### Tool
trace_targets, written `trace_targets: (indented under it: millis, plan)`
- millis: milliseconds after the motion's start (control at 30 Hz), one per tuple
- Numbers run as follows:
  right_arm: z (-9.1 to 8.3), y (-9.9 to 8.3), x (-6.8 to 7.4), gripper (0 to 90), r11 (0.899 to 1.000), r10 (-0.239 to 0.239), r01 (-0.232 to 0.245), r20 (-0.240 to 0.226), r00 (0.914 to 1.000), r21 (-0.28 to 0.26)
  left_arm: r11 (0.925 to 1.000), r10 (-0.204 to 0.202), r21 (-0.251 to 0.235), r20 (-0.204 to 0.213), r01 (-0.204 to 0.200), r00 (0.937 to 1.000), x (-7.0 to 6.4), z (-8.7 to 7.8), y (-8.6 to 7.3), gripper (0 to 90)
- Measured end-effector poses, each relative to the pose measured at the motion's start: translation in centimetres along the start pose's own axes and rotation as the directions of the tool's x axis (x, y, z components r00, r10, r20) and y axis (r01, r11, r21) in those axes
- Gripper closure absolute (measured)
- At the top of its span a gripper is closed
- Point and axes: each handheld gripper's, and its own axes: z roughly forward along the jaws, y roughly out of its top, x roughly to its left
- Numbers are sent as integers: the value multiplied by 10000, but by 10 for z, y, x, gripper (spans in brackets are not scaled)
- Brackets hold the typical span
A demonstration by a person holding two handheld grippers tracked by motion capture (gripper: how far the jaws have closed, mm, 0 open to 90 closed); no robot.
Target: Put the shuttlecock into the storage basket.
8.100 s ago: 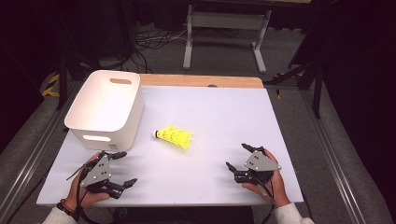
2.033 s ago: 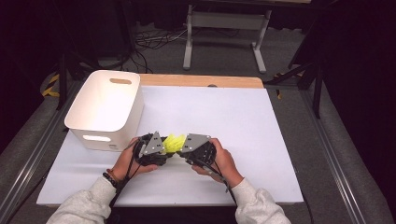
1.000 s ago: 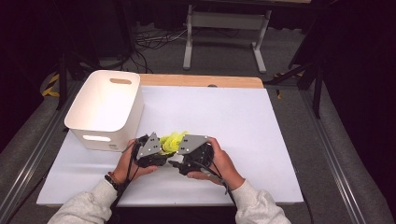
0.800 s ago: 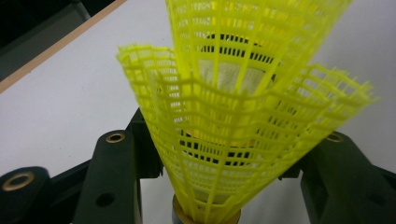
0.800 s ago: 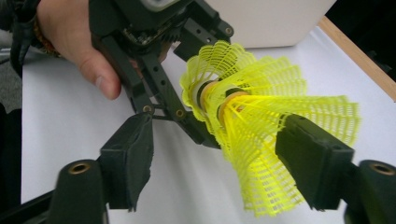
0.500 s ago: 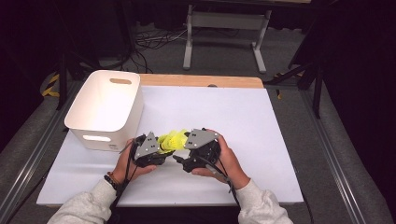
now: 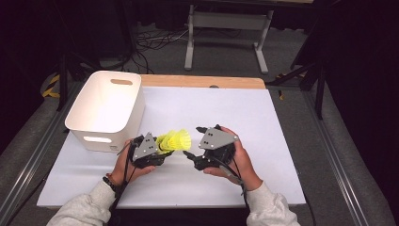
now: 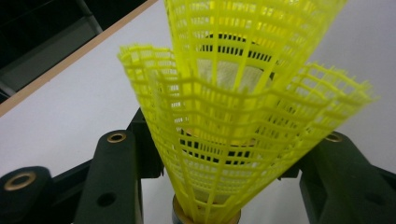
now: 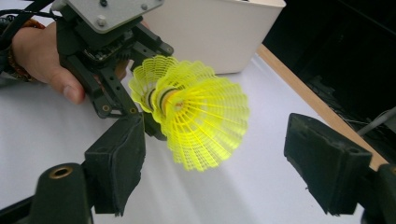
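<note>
While the left gripper (image 7: 153, 151) is clamping the base end of the nested yellow shuttlecocks (image 7: 174, 140), their long axis is pointing away from its jaws toward the right gripper (image 7: 196, 143), with the flared skirts leading. In the left gripper view the mesh cones (image 8: 243, 112) are rising straight up between the two black jaws, which are pressing in on the lower skirt; there seem to be two shuttlecocks stacked one in the other, though the overlap makes a firm count hard. The right gripper (image 9: 215, 154) is standing with its jaws spread wide and holding nothing, the outer skirt (image 9: 201, 116) lying just ahead of the gap and slightly toward its left jaw. So the right hand (image 7: 235, 157) is the nearer free one, and I judge it needs to close on the outer skirt along that same axis. The white bin (image 7: 106, 109) is sitting just beyond the left hand (image 7: 123, 165) on the bench (image 7: 263, 141), near but not blocking the line between the grippers.
</note>
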Motion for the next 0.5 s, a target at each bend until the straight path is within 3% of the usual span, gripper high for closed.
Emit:
trace_targets:
  millis: [200,500]
  plan:
    - [-11,-12,-10,204,9999,-25,37,1057,9944,-107,10000,-24,-90,-242,21,9997,3,-5,0,490]
    - [-17,-35,-19,196,9999,101,-91,1585,9873,-70,9997,-55,-222,-336,47,9994,4,-8,0,488]
